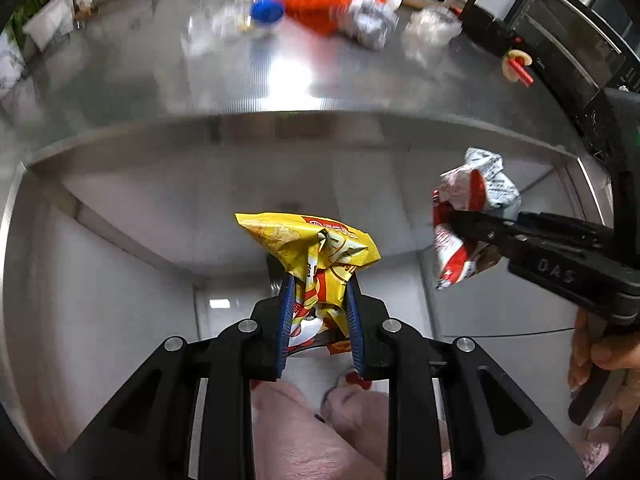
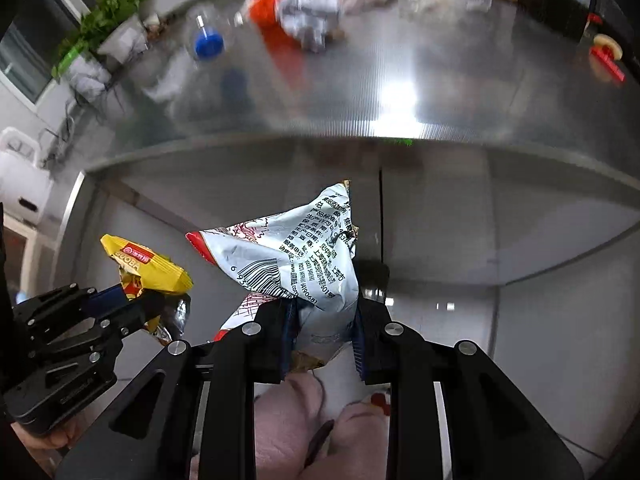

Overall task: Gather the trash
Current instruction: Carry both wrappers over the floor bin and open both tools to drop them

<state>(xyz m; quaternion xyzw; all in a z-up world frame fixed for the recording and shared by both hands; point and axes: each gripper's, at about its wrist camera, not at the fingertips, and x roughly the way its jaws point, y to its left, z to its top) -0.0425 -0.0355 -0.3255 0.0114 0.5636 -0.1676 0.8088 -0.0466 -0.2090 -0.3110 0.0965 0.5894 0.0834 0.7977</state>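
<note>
My left gripper (image 1: 318, 300) is shut on a crumpled yellow snack bag (image 1: 316, 252), held in front of the steel counter's front face, below its edge. It also shows in the right wrist view (image 2: 146, 268) at the left. My right gripper (image 2: 324, 316) is shut on a crumpled white and red wrapper (image 2: 292, 260) with printed text and a barcode. That wrapper (image 1: 472, 208) and the right gripper (image 1: 452, 216) show at the right of the left wrist view. More trash lies on the counter: an orange bag (image 1: 324, 0), crumpled silver wrappers (image 1: 368, 20), a clear bottle with a blue cap (image 1: 266, 8).
The steel counter (image 1: 288, 92) spans the top of both views, blurred. A black oven (image 1: 568, 44) stands at the right, a red and cream clip (image 1: 518, 66) beside it. A potted plant (image 2: 104, 24) stands at the left. Pink-clad legs (image 1: 304, 432) are below.
</note>
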